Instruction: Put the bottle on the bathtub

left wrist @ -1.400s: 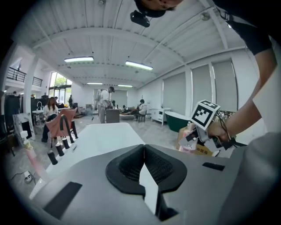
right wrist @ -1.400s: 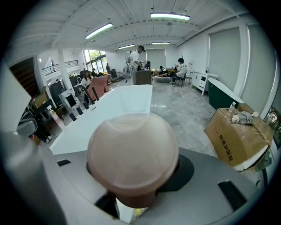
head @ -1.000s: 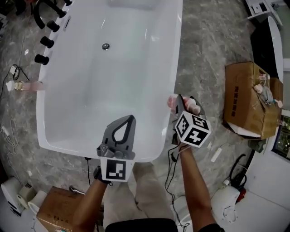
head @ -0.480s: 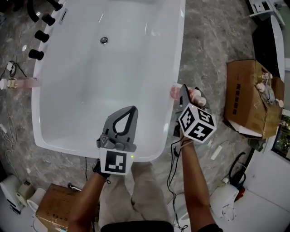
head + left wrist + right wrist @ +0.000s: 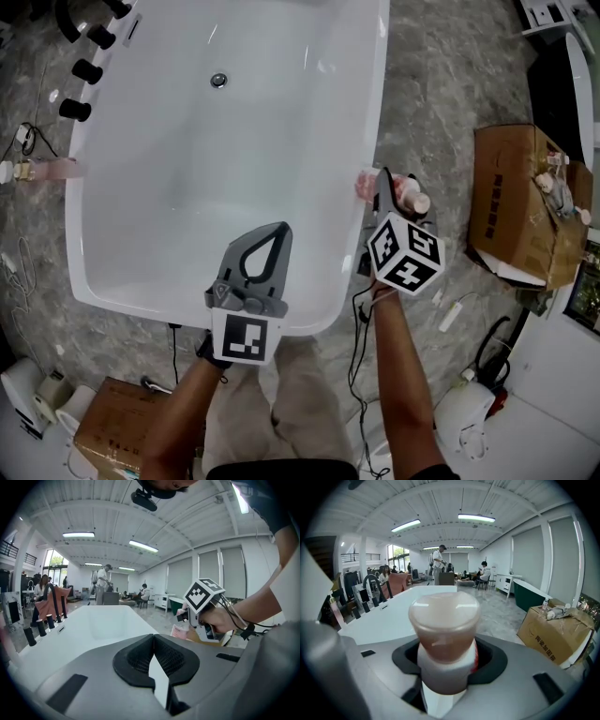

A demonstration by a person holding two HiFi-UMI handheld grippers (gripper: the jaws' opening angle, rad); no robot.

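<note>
Just outside the bathtub's (image 5: pixel 373 122) right rim, the right gripper (image 5: pixel 384 183) has its jaws clamped on the bottle (image 5: pixel 445 639), gripping the pale body below the brownish cap. The bottle hangs over the marble floor, close beside the rim but not on it. To do the step well, probably shift it left until the base is centred over the rim, lower it until the base sits flat, and only then let the jaws part. The rim looks narrow and glossy, so an off-centre drop could slide it into the tub or onto the floor. The left gripper (image 5: pixel 277 234) has its jaws together with nothing in them. It hovers over the near end of the tub, clear of the path. Nothing sits between bottle and rim. Around it are a cardboard box (image 5: pixel 520 202) on the right, black tap fittings (image 5: pixel 84 70) at the far-left corner, a drain (image 5: pixel 218 81), a pink item (image 5: pixel 54 170) on the left rim and loose cables (image 5: pixel 356 319) on the floor.
</note>
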